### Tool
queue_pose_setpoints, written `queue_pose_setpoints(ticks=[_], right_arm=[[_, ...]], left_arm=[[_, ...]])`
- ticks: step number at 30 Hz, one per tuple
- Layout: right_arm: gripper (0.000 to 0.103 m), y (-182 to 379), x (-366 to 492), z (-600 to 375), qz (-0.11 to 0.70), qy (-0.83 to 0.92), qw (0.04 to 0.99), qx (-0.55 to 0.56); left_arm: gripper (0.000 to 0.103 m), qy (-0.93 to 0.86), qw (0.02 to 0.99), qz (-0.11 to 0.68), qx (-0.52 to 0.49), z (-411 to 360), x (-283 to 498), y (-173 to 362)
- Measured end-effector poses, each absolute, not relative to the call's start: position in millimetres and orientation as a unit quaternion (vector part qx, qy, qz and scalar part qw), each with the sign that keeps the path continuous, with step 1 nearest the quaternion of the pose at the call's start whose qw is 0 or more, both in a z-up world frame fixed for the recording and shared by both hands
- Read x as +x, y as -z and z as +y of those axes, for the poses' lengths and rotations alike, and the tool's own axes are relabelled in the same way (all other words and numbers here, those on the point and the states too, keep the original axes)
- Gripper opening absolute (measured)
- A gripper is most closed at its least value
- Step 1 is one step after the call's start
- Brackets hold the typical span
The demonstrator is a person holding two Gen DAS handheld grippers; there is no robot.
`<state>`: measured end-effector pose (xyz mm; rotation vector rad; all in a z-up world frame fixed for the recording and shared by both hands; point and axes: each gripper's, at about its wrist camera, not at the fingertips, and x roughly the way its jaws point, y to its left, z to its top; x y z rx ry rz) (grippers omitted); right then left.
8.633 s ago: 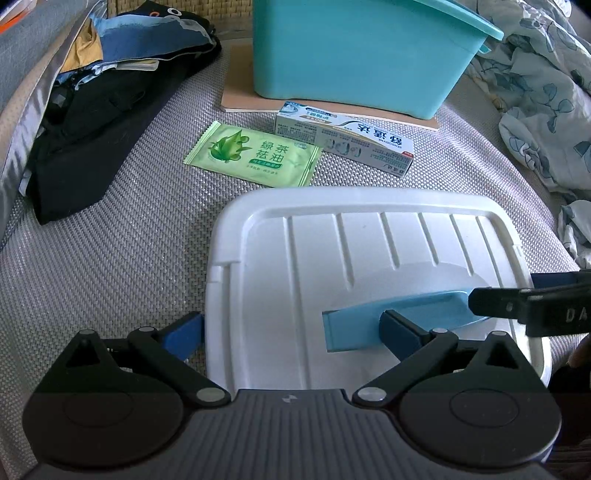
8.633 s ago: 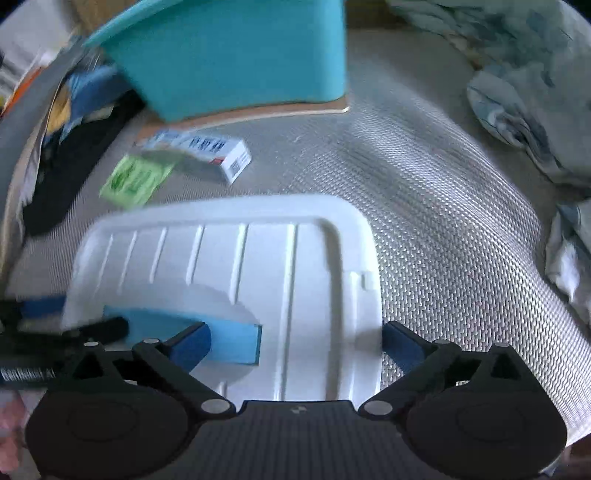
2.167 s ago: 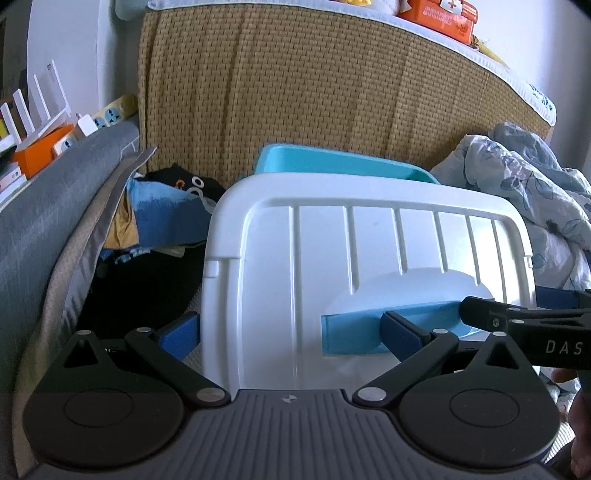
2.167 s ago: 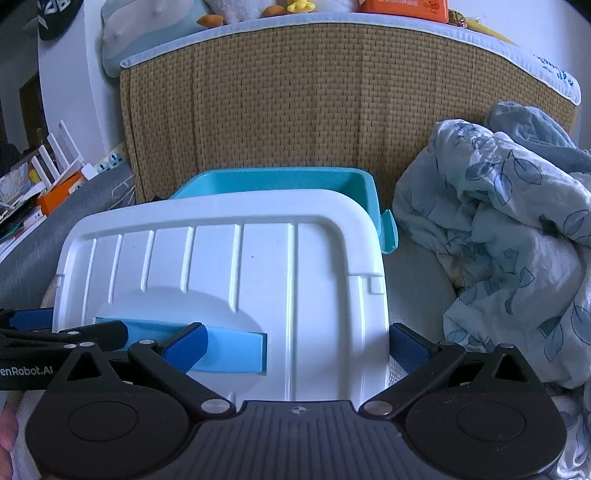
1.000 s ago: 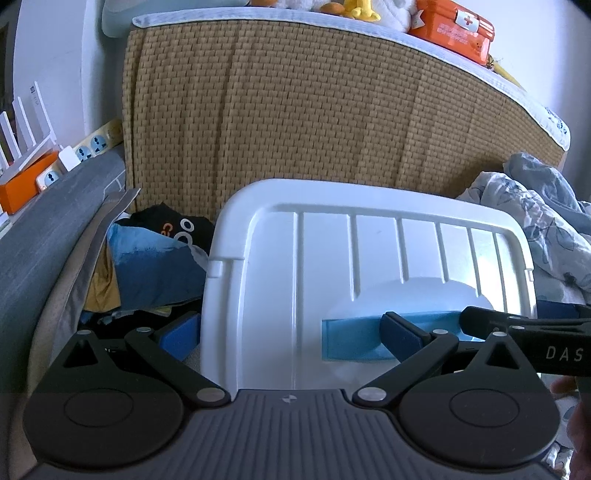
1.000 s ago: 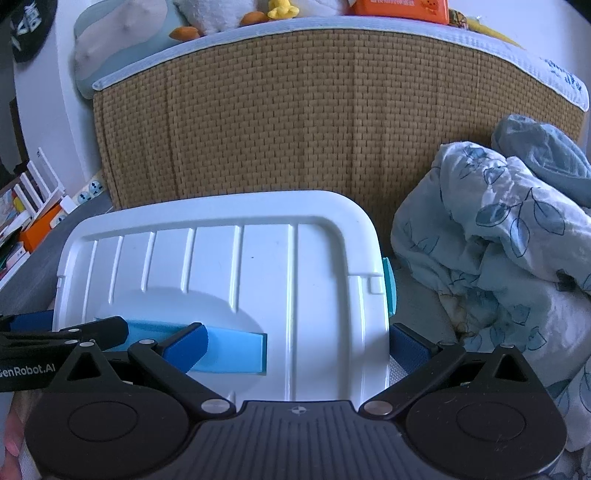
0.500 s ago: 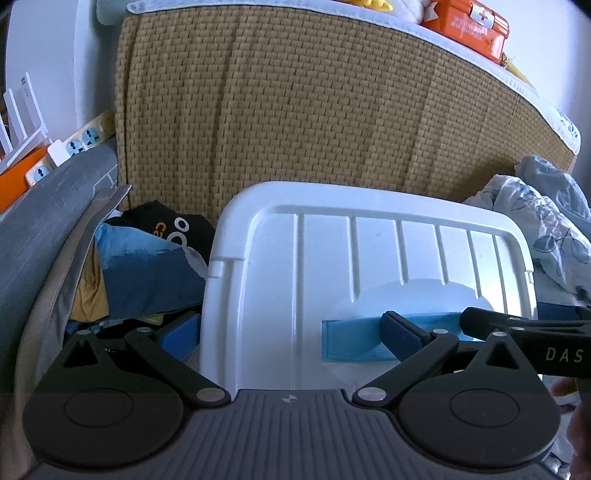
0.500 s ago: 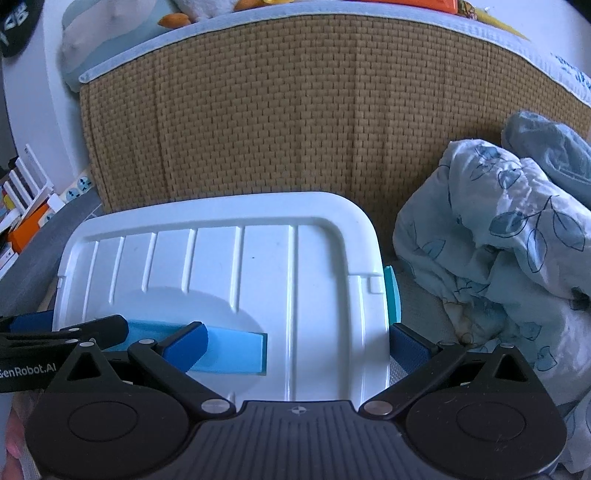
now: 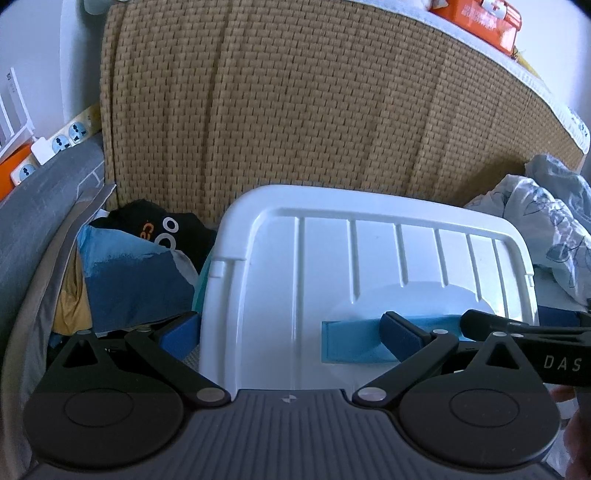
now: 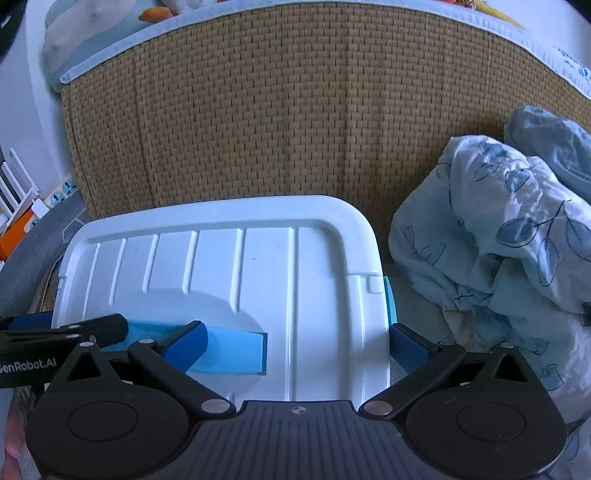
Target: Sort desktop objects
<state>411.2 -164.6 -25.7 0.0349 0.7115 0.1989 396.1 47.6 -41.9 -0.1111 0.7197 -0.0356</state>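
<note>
Huge woven rattan headboard (image 9: 314, 110) filling the background in both views, tan weave, running edge to edge. Off to the right, a rumpled blue leaf-print duvet (image 10: 509, 236) heaped up beside everything. Front and centre, a white ribbed plastic lid (image 9: 369, 280) held up between both tools, lying roughly flat, with a blue recessed handle (image 10: 236, 350) set in a rounded dip on its near half. Just a sliver of teal bin (image 10: 389, 299) peeking out past the lid's right edge, another sliver at the left edge in the left view, so lid right over the bin, though can't tell if actually seated on it. Left gripper (image 9: 291, 332) spread wide across the lid's left portion: one blue pad hard by the outer left edge, the other sitting in the handle recess. Right gripper (image 10: 297, 343) mirrored, also wide, one pad on the blue handle and the other against the lid's right edge. Each tool's black finger poking into the other's view. Down the left side, a grey cushion edge (image 9: 33, 206), then a pile of clothes (image 9: 129, 273), black, blue and mustard. Up top on the headboard, an orange first-aid box (image 9: 480, 18). Tiny stuff last: white power strip (image 9: 62, 140) by the wall.
</note>
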Motion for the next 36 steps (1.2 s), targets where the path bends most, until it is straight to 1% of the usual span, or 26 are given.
queue_pose_setpoints(ticks=[9, 13, 36], right_arm=[[0.103, 31, 428, -165, 0.360, -0.097, 0.928, 0.022], [0.103, 38, 436, -169, 0.370, -0.099, 0.923, 0.038], [0.103, 41, 454, -175, 0.350, -0.107, 0.929, 0.052]], left_arm=[[0.103, 0.005, 0.934, 0.356, -0.042, 43, 411, 47], [0.103, 0.002, 0.937, 0.348, -0.016, 37, 417, 48], [0.103, 0.002, 0.944, 0.331, -0.013, 35, 438, 53]])
